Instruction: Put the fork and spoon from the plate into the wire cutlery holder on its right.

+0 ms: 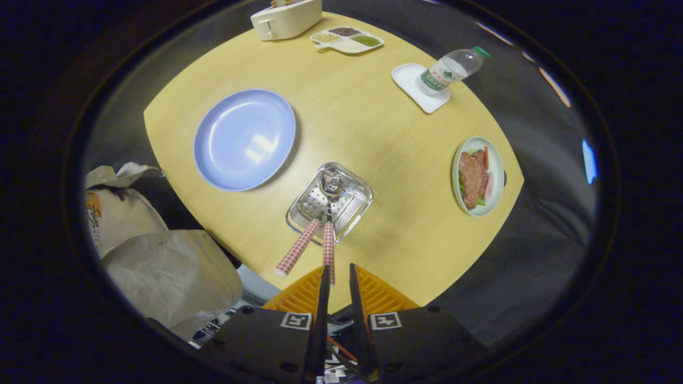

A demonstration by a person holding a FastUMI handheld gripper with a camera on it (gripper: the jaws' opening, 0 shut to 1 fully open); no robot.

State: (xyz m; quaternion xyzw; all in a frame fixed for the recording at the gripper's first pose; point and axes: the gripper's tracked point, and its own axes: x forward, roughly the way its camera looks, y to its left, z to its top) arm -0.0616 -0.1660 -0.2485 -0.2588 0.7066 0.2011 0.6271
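I looked down along the tool (337, 277) and saw its two fingers standing a narrow gap apart. The tip of one red-and-white checked cutlery handle (328, 250) sat at the mouth of that gap, close against one finger (323, 298). I could not tell whether both fingers pressed on it or whether it stood free, so I would not call it a grasp.

Just ahead of the fingers sat the square wire cutlery holder (352, 205), seen from above. Both utensils stood in it. The second checked handle (296, 248) leaned out over the holder's near rim, off to the side of the fingers. A perforated metal head (315, 200) and a shiny spoon-like head (332, 184) lay down in the basket.

Beyond the holder and off to one side lay the round pale-blue plate (244, 140), bare of cutlery. I judged the task nearly done, with only the letting go and the retreat left.

To do that well, I would have opened the fingers fully before lifting. Then I would have drawn straight up along the handle, so neither finger dragged it sideways and tipped the light holder.

Farther across the yellow wooden surface (373, 128) were a plate of meat and vegetables (477, 176), a clear bottle (451, 69) on a white tray, and a divided snack dish (347, 39).
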